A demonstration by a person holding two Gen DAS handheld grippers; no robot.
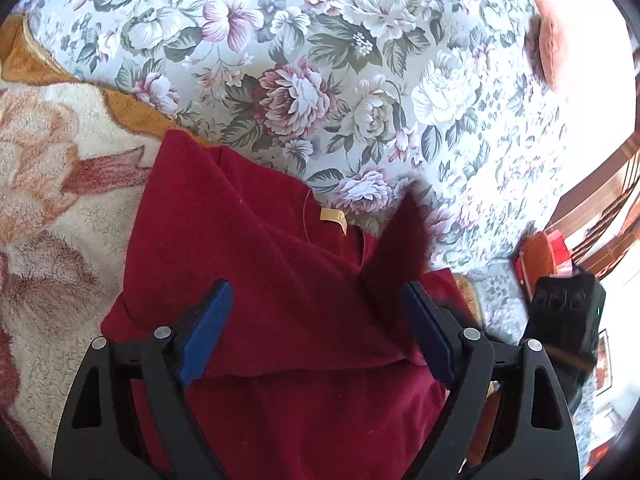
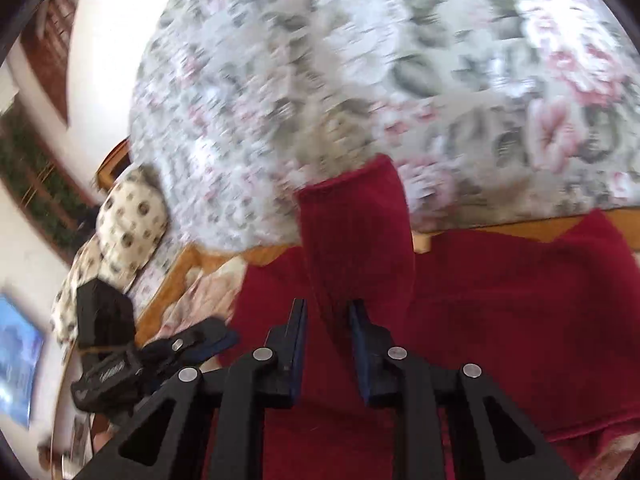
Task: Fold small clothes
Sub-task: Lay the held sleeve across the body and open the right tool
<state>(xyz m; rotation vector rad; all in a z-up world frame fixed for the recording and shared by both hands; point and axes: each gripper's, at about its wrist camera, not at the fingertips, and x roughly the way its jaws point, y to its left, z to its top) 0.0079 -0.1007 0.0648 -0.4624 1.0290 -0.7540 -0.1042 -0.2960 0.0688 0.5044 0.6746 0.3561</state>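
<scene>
A dark red knit sweater (image 1: 256, 248) lies on a plush blanket (image 1: 52, 184), with a tan neck label (image 1: 334, 219) showing. My left gripper (image 1: 316, 300) is open just above the sweater, its blue pads (image 1: 208, 328) wide apart and holding nothing. In the right wrist view my right gripper (image 2: 328, 312) is shut on the sweater's sleeve (image 2: 356, 240), which rises from between the jaws with its cuff lifted over the body of the sweater (image 2: 520, 300). The left gripper also shows in the right wrist view (image 2: 200, 344), at the lower left. The right wrist view is motion-blurred.
A floral bedspread (image 1: 340, 60) covers the bed beyond the sweater. A pink cushion (image 1: 550, 40) lies at the far right. A patterned pillow (image 2: 128, 224) and wooden furniture (image 1: 600, 200) stand at the bed's side. The right gripper's black body (image 1: 564, 320) shows at the right edge.
</scene>
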